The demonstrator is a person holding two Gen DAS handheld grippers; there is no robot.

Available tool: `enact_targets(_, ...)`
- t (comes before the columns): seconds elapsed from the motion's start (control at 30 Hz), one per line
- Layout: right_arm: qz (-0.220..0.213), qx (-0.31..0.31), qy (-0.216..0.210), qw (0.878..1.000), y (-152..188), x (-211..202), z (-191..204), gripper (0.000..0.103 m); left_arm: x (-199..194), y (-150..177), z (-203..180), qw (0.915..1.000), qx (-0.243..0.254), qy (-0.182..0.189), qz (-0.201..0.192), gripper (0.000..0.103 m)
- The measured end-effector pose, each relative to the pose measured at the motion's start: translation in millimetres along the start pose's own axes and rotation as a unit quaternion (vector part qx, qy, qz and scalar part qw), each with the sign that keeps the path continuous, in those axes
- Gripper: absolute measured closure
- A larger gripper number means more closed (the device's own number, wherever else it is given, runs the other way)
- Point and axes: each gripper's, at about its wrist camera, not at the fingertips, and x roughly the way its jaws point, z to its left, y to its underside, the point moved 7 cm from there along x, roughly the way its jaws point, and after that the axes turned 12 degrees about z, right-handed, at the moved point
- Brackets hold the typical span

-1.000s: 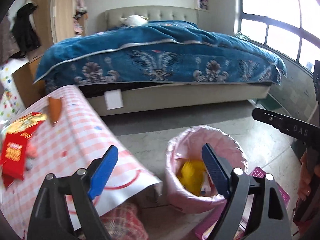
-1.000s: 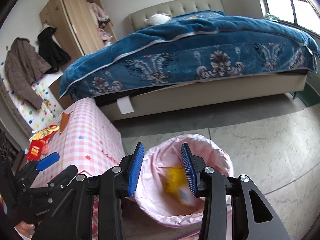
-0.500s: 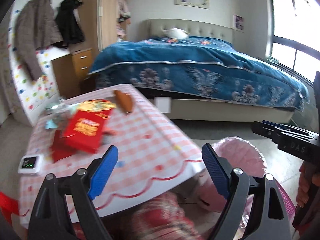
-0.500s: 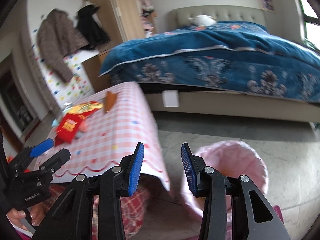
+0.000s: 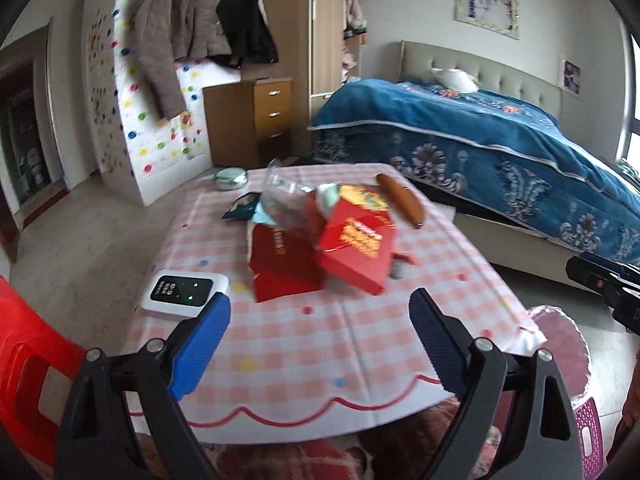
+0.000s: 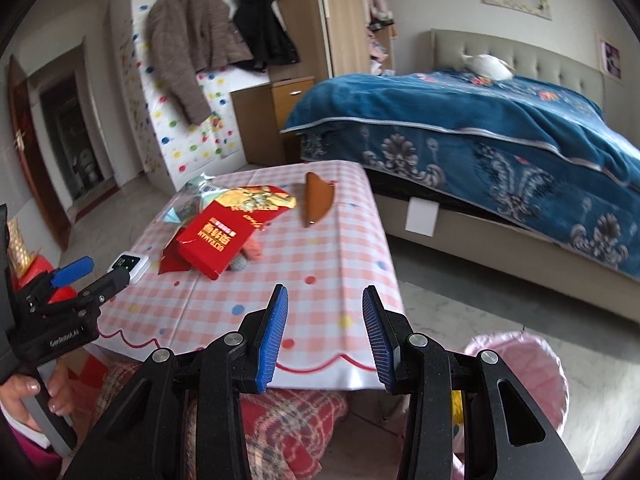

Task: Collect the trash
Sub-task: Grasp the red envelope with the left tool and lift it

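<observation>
A pile of trash lies on the pink checked table [image 5: 320, 344]. It holds a red box [image 5: 356, 248], a flat red packet [image 5: 280, 268], a yellow-and-red foil wrapper [image 6: 256, 200] and a clear plastic bag [image 5: 280, 200]. A brown sausage-shaped piece [image 5: 402, 200] lies apart, toward the bed. My left gripper [image 5: 318, 304] hovers short of the pile; its jaws are opening and nothing is between them. My right gripper [image 6: 326, 294] hangs over the table's near edge, half open and empty. The pink-lined bin [image 6: 520, 376] stands on the floor to the right of the table.
A white device with green lights [image 5: 184, 290] lies at the table's left edge, and a round tin [image 5: 231, 178] at the far corner. A red plastic stool [image 5: 24, 356] is at the left. The bed [image 5: 480, 140] runs behind the table.
Both grippers have swung left, away from over the bin and onto the table. The bin has slid to the lower right of both views, and the trash pile now sits ahead.
</observation>
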Motion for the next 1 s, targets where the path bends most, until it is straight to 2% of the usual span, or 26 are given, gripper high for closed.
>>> enact_targets(0.23, 0.011, -0.017, -0.006, 1.0, -17.1, 34.7, 13.6, 0.062, 37.2, -15.3, 4.2, 0.9996, -0.003, 0.009, 0.025, 0.015)
enact_targets(0.43, 0.022, -0.008, -0.009, 1.0, -26.6, 58.9, 6.8, 0.062, 76.6, -36.6, -16.6, 0.9986, 0.02, 0.014, 0.048, 0.015)
enact_targets(0.63, 0.033, 0.004, -0.009, 0.999, -26.4, 73.8, -6.9, 0.062, 111.7, -47.8, -27.1, 0.9964, 0.024, 0.023, 0.078, 0.023)
enact_targets(0.83, 0.043, 0.011, -0.009, 0.999, -22.1, 80.0, -14.1, 0.062, 124.9, -47.3, -31.3, 0.9939, 0.021, 0.037, 0.102, 0.043)
enact_targets(1.0, 0.041, 0.011, -0.009, 0.999, -19.8, 75.4, -13.0, 0.062, 106.4, -46.4, -33.8, 0.9957, 0.031, 0.026, 0.083, 0.072)
